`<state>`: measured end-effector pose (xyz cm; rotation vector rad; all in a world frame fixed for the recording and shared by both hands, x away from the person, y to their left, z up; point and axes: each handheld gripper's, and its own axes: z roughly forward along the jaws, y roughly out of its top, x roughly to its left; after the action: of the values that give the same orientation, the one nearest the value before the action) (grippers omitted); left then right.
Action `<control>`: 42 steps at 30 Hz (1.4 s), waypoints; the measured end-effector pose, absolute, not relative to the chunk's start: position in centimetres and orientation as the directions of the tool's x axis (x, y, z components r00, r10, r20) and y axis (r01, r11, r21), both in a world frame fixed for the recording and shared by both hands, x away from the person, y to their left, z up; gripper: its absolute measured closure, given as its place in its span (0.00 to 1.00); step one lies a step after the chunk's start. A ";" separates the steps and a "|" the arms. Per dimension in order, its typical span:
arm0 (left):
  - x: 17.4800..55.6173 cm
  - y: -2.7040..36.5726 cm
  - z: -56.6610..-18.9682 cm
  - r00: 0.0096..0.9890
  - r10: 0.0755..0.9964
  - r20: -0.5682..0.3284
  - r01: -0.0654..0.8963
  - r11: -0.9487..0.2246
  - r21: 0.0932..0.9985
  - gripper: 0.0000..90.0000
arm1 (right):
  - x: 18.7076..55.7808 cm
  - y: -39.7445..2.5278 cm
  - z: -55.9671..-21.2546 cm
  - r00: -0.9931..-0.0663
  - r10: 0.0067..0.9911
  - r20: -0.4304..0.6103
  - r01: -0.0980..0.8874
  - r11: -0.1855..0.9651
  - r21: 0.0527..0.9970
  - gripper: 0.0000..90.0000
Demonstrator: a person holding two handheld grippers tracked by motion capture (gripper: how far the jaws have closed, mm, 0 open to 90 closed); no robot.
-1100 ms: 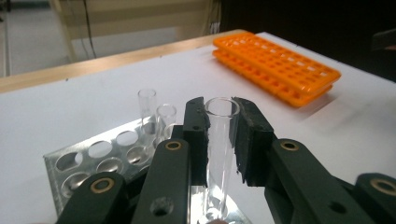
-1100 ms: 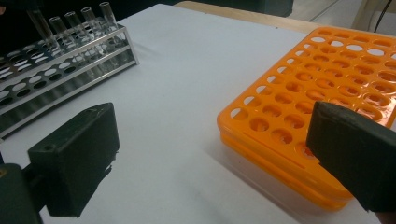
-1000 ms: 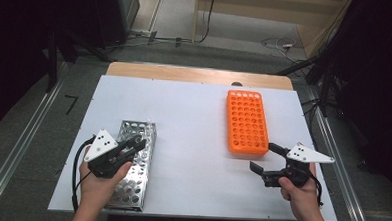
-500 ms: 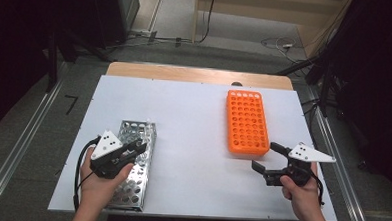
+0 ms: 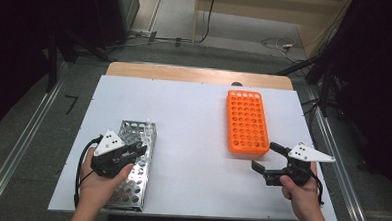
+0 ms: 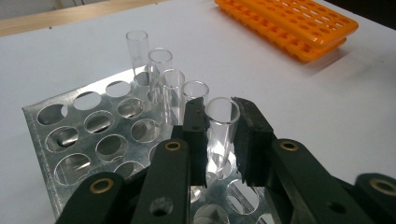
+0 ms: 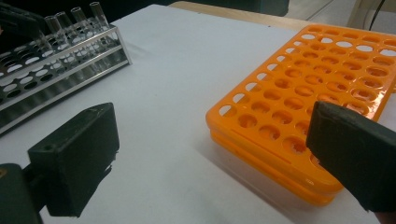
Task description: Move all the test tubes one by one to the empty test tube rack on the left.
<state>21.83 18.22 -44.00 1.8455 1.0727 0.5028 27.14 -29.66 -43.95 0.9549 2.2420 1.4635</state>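
Gripping nearest glass tube with left gripper, jaws pinching its rim; tube stands in metal rack, last of row, easiest to reach. Orange rack empty; we hold right gripper spread wide beside near end, likely ready to steady it.

A clear glass test tube, empty and open at the top, stands upright in a hole of the metal rack. It is the nearest of five tubes in one row along the rack's edge.

Bare table between racks, seemingly.
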 end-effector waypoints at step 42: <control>21.0 20.2 -42.9 0.563 0.818 -0.120 0.353 -0.107 0.930 0.13 | 27.2 -30.1 -43.9 -0.733 0.672 0.105 0.363 0.255 0.897 0.01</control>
<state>20.98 20.15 -42.91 1.6984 0.9852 0.5283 27.23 -30.05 -43.95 0.9554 2.2319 1.4693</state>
